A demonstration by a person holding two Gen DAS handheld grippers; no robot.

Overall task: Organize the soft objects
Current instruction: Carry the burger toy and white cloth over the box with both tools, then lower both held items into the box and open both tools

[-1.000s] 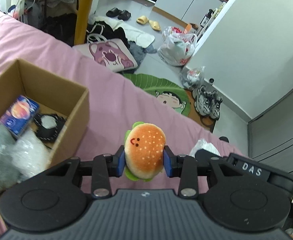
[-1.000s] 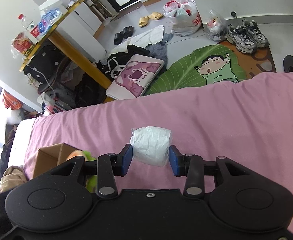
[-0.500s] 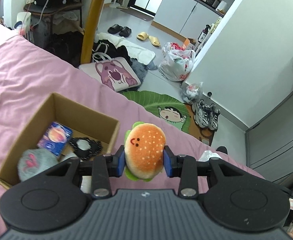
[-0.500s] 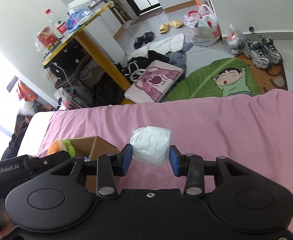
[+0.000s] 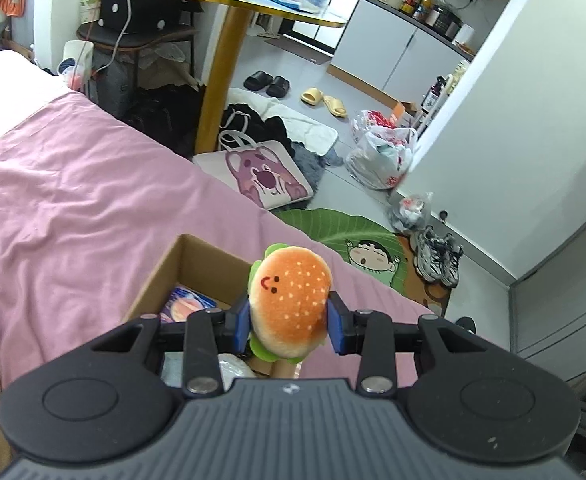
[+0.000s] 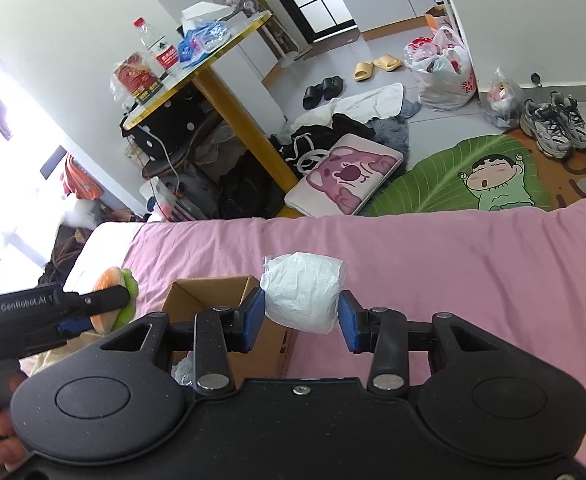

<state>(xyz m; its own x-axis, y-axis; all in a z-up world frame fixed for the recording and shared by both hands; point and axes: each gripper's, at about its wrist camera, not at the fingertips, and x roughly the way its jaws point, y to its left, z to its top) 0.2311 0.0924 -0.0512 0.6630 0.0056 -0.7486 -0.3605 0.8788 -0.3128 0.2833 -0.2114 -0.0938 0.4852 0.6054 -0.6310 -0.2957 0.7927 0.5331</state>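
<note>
- Pink bedding (image 5: 77, 208) covers the bed where the work goes on, with a cluttered floor beyond: a leaf-shaped rug, shoes, bags and a yellow-legged table.
- On the bed stands an open cardboard box (image 5: 197, 256), and some things already lie inside: a blue packet (image 5: 187, 304) shows against the far wall, and something pale sits lower down, mostly hidden by the claw body. So part of the sorting looks done.
- Two soft things are left in hand, neither yet in the box.
- The left claw (image 5: 289, 322) is clenched on a plush burger (image 5: 289, 306); the blue pads press its two sides and the toy sticks up past the fingertips. It hangs over the near right part of the box opening, judging by the left wrist view.
- The right claw (image 6: 301, 316) is clamped on a white wrapped bundle (image 6: 301, 298), squeezed between its pads. The bundle hangs above the bed just beside the box's right wall, outside the opening.
- My guess is the burger goes in first and the bundle after it; no other loose soft items show on the bedding in view.
</note>
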